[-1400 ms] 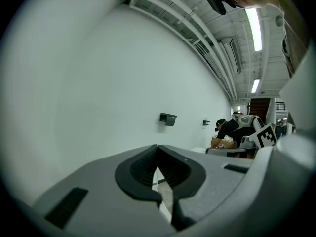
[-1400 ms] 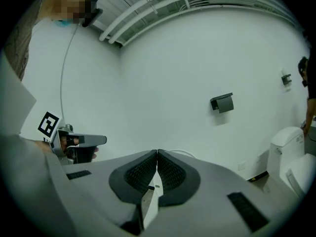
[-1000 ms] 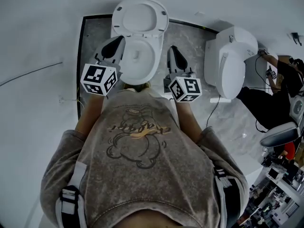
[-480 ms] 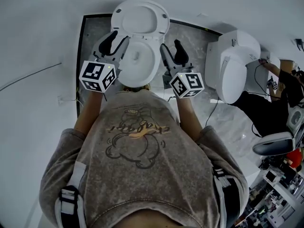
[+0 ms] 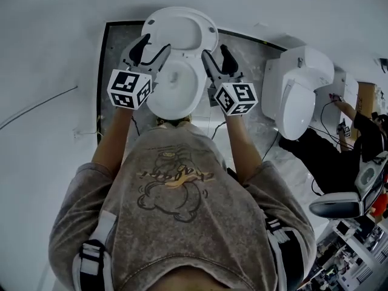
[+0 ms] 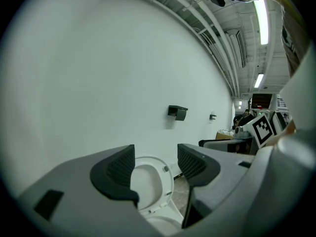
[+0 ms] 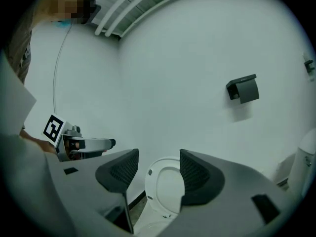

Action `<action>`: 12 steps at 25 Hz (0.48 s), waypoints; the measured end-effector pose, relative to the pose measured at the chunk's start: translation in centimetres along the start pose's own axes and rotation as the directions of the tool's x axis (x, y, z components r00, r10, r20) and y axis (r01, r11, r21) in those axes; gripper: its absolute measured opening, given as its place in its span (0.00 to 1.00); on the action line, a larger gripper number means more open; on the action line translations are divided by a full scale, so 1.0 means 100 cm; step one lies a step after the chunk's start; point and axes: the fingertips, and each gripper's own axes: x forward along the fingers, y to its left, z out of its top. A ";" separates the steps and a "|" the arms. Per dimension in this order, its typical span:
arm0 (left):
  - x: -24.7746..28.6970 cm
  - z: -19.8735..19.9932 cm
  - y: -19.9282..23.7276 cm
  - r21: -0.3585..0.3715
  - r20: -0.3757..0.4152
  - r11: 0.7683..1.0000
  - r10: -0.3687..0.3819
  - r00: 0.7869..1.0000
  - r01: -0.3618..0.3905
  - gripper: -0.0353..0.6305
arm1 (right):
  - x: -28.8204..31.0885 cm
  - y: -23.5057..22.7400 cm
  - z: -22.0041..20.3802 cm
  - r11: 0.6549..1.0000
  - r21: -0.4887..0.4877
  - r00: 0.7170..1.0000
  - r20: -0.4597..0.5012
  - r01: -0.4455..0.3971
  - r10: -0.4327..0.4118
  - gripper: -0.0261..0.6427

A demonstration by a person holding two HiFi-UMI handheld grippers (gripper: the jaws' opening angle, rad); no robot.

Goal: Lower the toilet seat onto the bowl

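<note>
The white toilet stands ahead of me with its seat [image 5: 180, 30] raised upright against the wall above the open bowl [image 5: 174, 88]. My left gripper [image 5: 155, 46] hovers at the bowl's left rim, just below the seat. Its jaws are opening and hold nothing. My right gripper [image 5: 214, 52] is at the bowl's right side, its jaws also opening and empty. In the left gripper view the seat [image 6: 148, 180] shows beyond the spread left gripper [image 6: 155, 163], apart from it. The right gripper view shows the seat [image 7: 168, 187] past the right gripper [image 7: 158, 170].
A second white toilet [image 5: 298, 94] stands to the right on the dark marbled floor slab [image 5: 245, 53]. A person in black [image 5: 339, 156] crouches beyond it, with equipment at the lower right. A black box [image 7: 243, 89] is mounted on the white wall.
Both grippers moved forward from beside the bowl towards the raised seat. Their jaws went from shut to spread wide.
</note>
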 end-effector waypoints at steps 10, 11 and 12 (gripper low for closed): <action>0.100 -0.033 0.043 0.081 -0.105 0.996 -0.028 0.994 0.036 0.45 | 0.092 -0.049 -0.026 0.996 -0.080 0.994 -0.103 -0.039 0.031 0.42; 0.112 -0.038 0.045 0.087 -0.116 0.995 -0.034 0.993 0.045 0.45 | 0.101 -0.055 -0.029 0.995 -0.081 0.993 -0.116 -0.049 0.039 0.42; 0.122 -0.043 0.047 0.092 -0.126 0.994 -0.042 0.991 0.054 0.45 | 0.110 -0.060 -0.033 0.995 -0.083 0.991 -0.128 -0.059 0.048 0.42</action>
